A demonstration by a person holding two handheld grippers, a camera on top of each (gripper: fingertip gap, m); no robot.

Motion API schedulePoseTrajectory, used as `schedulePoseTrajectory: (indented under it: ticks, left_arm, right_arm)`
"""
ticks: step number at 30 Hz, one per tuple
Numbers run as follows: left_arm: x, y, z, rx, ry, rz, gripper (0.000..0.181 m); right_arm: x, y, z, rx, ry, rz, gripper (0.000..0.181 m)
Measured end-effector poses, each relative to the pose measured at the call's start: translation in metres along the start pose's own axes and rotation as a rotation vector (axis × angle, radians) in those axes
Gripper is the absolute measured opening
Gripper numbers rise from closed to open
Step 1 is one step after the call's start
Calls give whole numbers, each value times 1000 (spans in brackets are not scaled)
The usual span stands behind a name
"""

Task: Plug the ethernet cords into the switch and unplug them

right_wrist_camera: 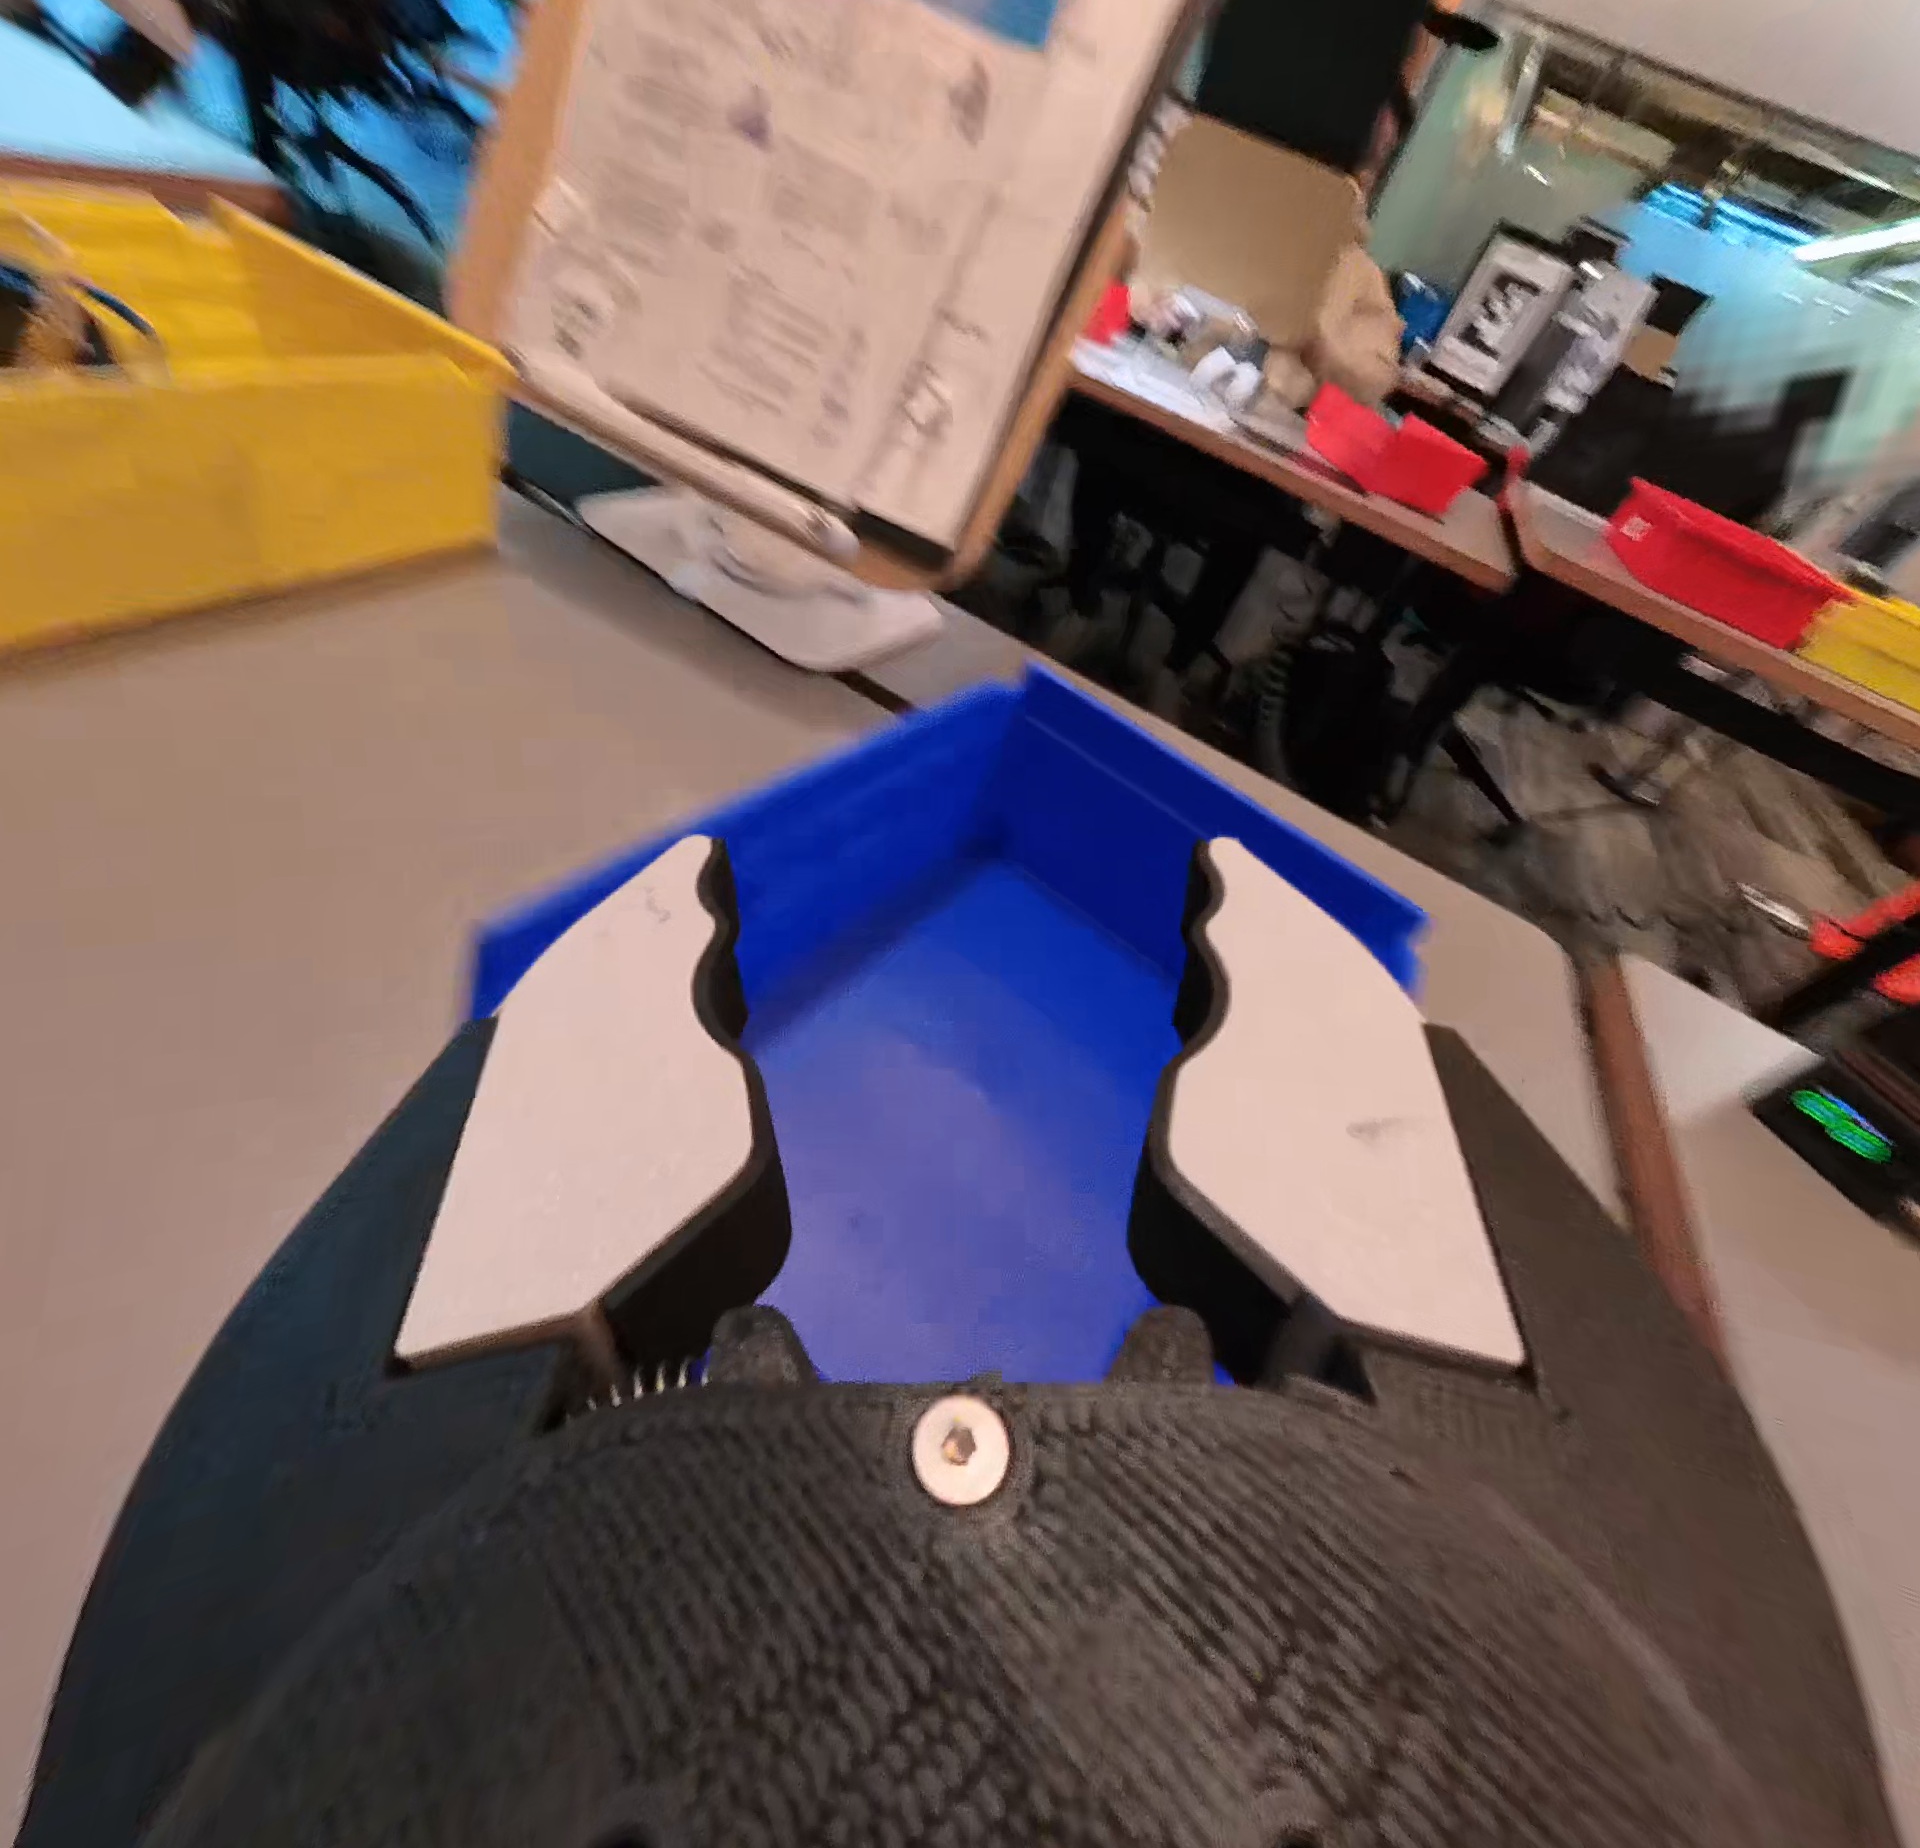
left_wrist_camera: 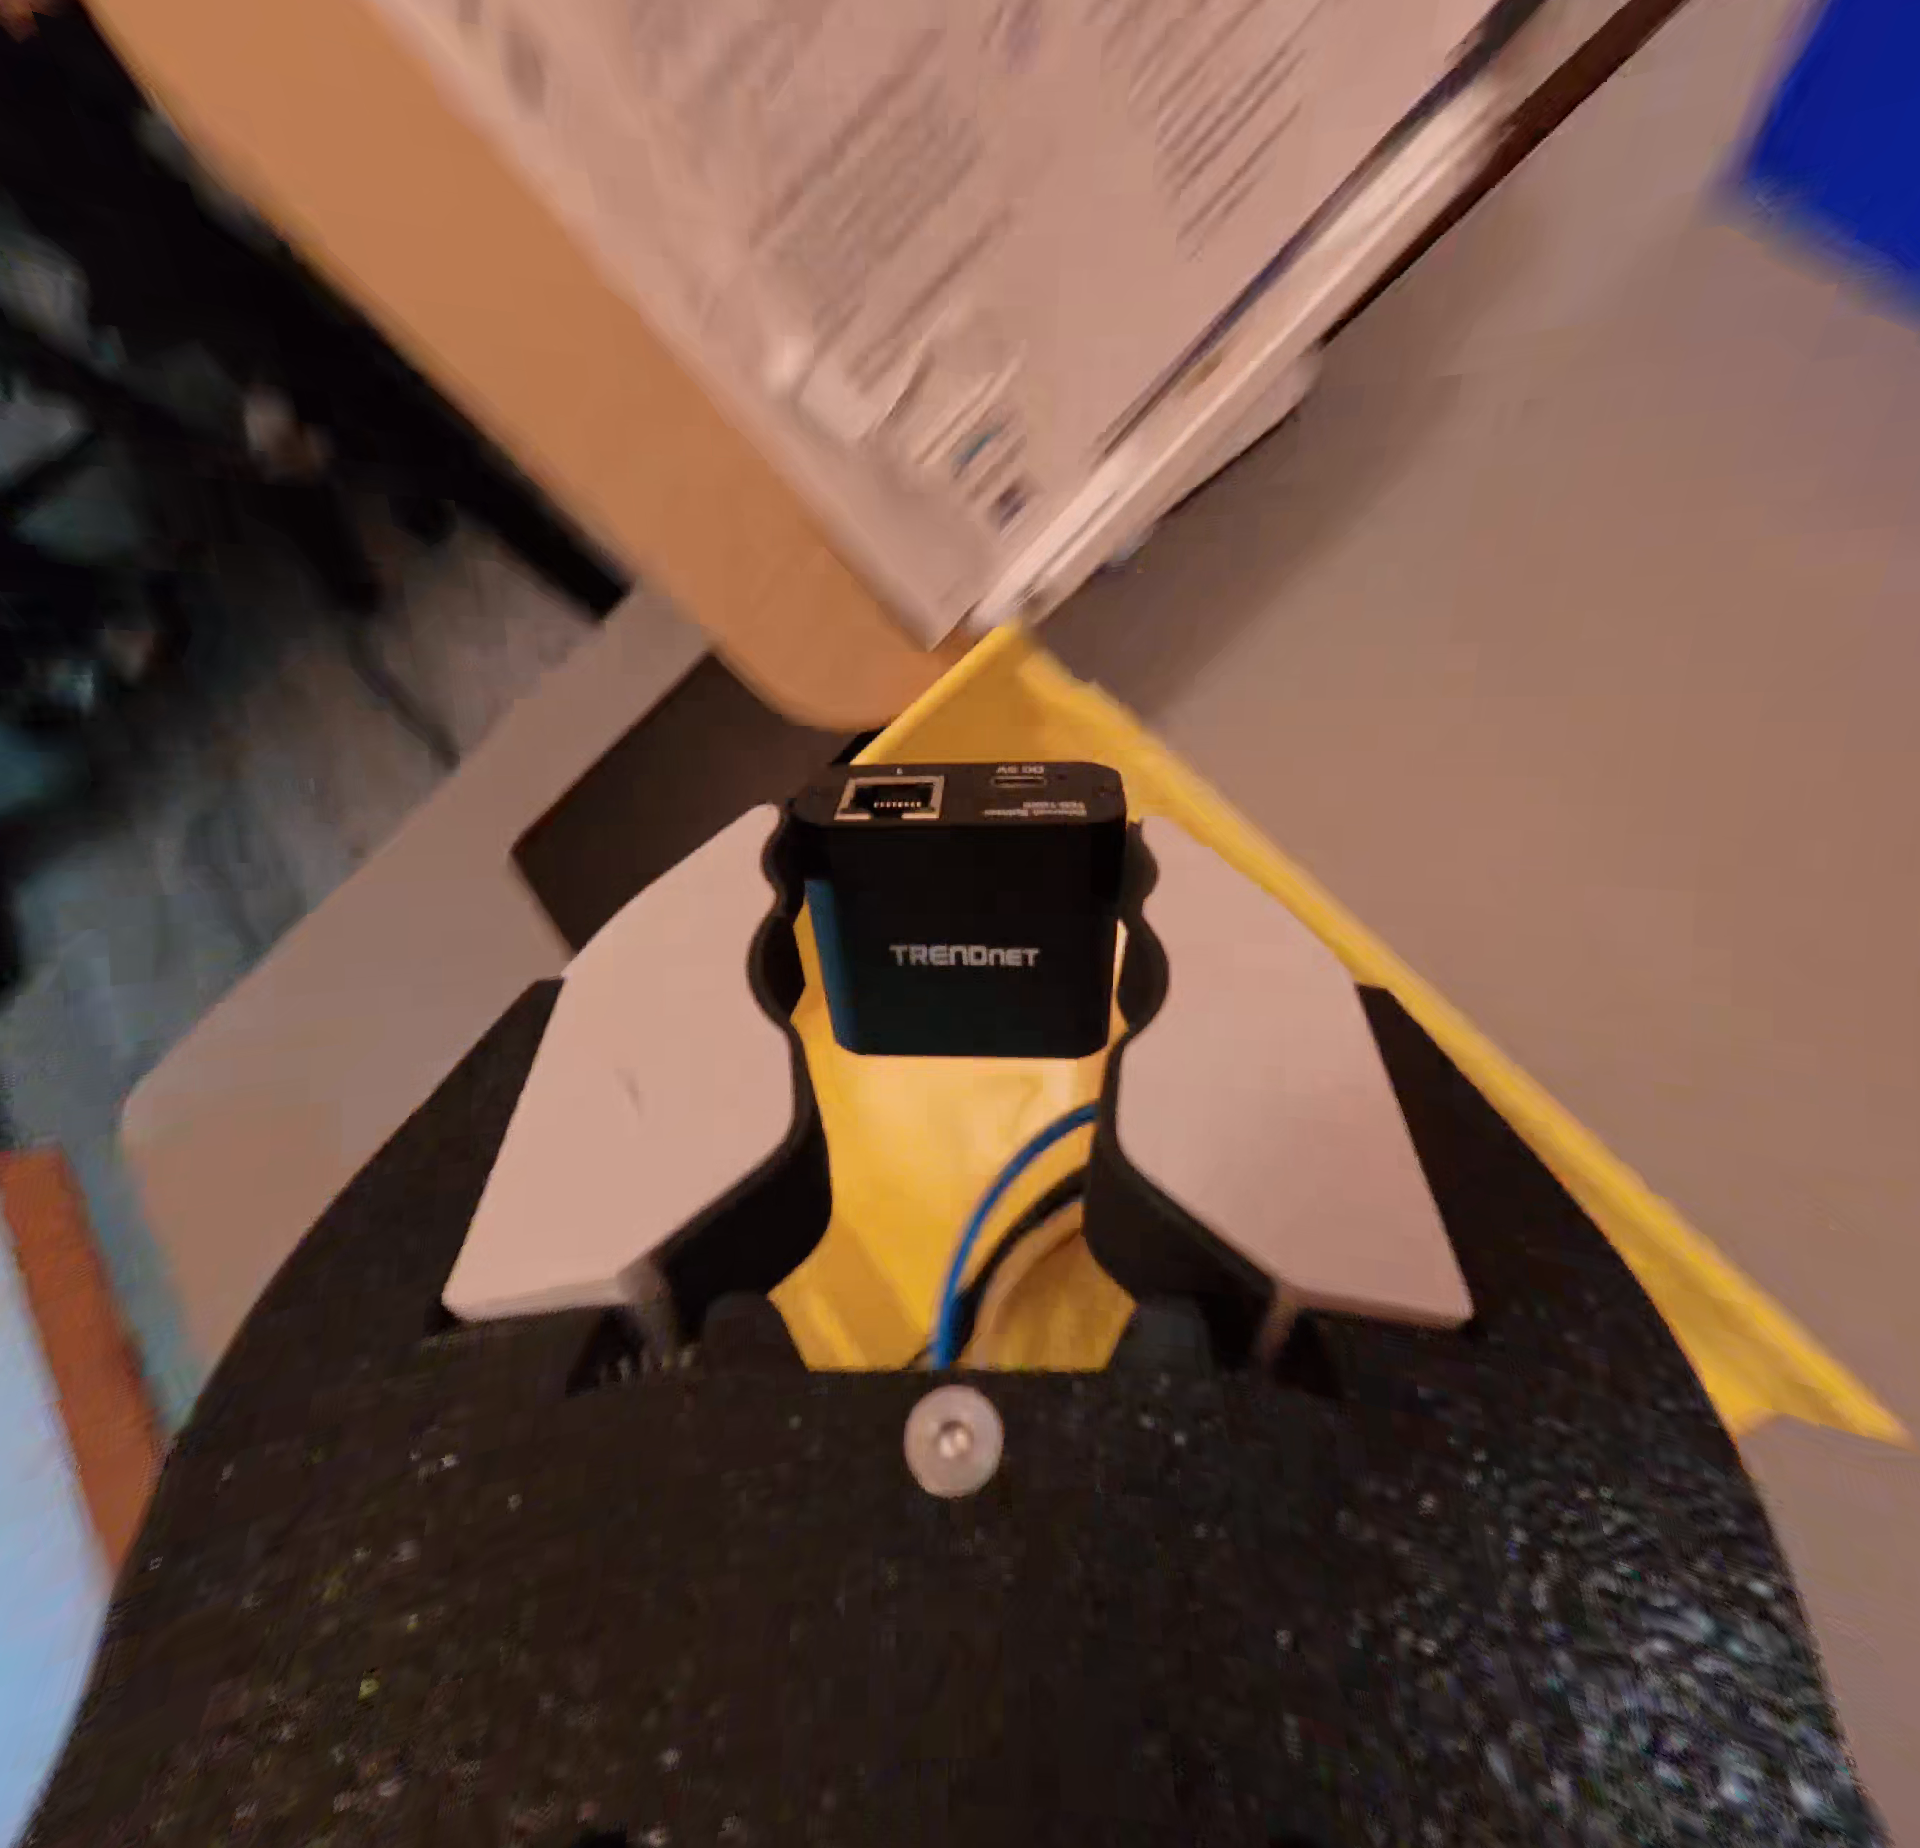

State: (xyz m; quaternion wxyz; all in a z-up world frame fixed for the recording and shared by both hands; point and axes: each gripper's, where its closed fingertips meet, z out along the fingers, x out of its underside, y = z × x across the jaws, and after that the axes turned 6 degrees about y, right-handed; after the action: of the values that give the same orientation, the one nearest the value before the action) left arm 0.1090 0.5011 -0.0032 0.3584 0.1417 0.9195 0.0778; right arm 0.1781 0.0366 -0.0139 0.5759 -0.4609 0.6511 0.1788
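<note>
My left gripper [left_wrist_camera: 961, 863] is shut on a small black switch [left_wrist_camera: 961, 925] and holds it above a yellow bin [left_wrist_camera: 1299, 967]. The switch's far face shows one empty ethernet port [left_wrist_camera: 890, 797] and a small slot beside it. A blue cord [left_wrist_camera: 1013, 1237] and a dark cord lie in the yellow bin below the switch. My right gripper [right_wrist_camera: 961, 915] is open and empty, its fingers hanging over the inside of an empty blue bin [right_wrist_camera: 966, 1123]. The yellow bin also shows in the right wrist view [right_wrist_camera: 229, 448] at the far left.
A large cardboard box with white printed sheets [right_wrist_camera: 790, 240] stands on the grey table [right_wrist_camera: 260, 863] behind both bins. A white object [right_wrist_camera: 769, 583] lies at its foot. Behind, other tables carry red bins [right_wrist_camera: 1704, 562]. The table's edge runs at the right [right_wrist_camera: 1642, 1123].
</note>
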Motion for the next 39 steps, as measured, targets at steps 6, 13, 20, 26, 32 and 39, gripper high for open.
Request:
schedulePoseTrajectory:
  ticks: [6, 13, 20, 26, 32, 39]
  left_arm:
    - [-17, -136, -81, 298, -429, -98, 58]
    - [7, -252, -116, 560, -910, -518, 58]
    - [7, -313, -125, 781, -1017, -673, 58]
    - [9, -323, -125, 721, -924, -540, 57]
    - [36, -319, -112, 800, -588, -546, 72]
    - [61, -348, -106, 1211, -191, -754, 48]
  right_arm:
    - [-63, 127, 18, -332, -261, 22, 84]
    - [-67, 259, 37, -335, -338, -111, 83]
    - [-83, 277, 12, -301, -538, -252, 31]
    - [-83, 254, 7, -102, -560, -567, 24]
    - [-79, 236, 0, 168, -588, -1000, 24]
    - [-60, 286, 0, 137, -638, -1322, 24]
